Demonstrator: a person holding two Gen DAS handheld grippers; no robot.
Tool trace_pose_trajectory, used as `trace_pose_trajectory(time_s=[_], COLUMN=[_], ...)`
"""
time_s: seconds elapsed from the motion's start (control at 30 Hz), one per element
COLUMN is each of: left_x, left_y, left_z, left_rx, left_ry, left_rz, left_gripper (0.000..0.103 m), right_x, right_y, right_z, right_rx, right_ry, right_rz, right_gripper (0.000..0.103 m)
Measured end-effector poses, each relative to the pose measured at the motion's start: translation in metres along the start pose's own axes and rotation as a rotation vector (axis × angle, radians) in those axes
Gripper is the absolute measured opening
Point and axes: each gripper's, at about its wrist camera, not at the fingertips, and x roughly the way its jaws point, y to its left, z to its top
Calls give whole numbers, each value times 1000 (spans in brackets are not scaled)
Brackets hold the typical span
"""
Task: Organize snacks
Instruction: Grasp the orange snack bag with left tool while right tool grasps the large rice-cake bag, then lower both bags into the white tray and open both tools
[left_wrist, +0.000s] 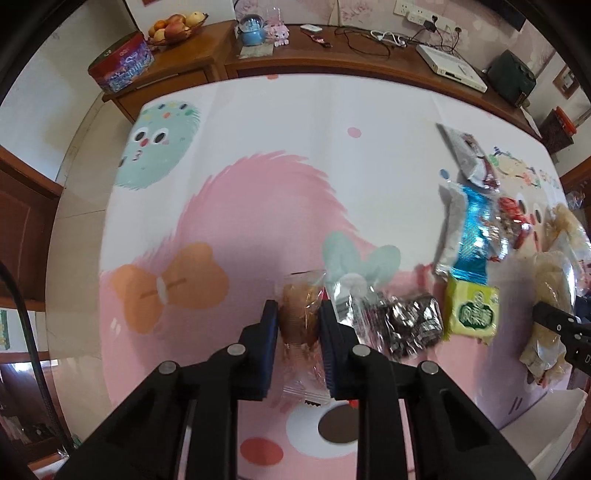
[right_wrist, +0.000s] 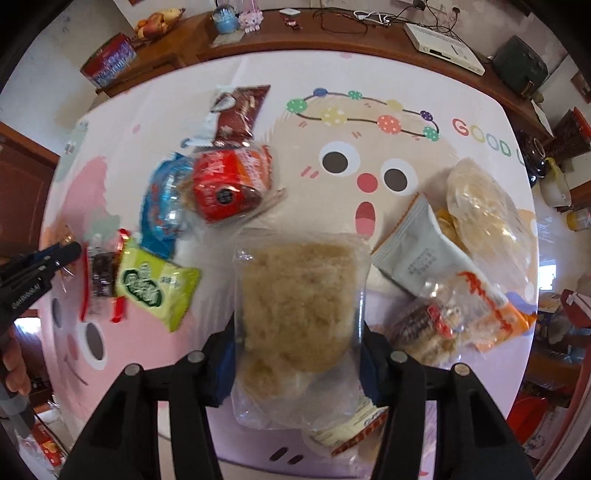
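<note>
My left gripper points down at the table and is shut on a small brown snack in a clear wrapper, its blue pads pressing both sides. My right gripper holds a clear bag of beige crumbly snack, and the bag fills the gap between the fingers. Between the two grippers lie a green packet, a dark foil-wrapped snack, a blue packet and a red packet. The green packet and the dark snack also show in the left wrist view.
The table wears a cartoon cloth. A brown packet lies farther back. A white packet, a bag of pale crackers and an orange-edged bag sit to the right. A wooden sideboard with a tin, a fruit bowl and cables stands behind.
</note>
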Motion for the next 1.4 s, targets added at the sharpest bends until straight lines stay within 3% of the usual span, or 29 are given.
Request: trace_pose_trajectory(time_s=[0.3, 0.73, 1.03, 1.4], left_x=[-93, -214, -259, -255], left_y=[-12, -51, -78, -114], left_z=[-47, -157, -217, -262], left_rx=[6, -12, 14, 69], left_ry=[-111, -226, -302, -256], left_rz=[-38, -127, -121, -117], left_gripper=[20, 20, 20, 20], right_x=[-69, -182, -219, -226], right_y=[-5, -10, -26, -29], right_z=[-30, -152, -220, -273], right_rx=[48, 85, 110, 99], right_ry=[-127, -318, -363, -379], right_rz=[85, 180, 217, 204], right_gripper=[54, 54, 54, 54])
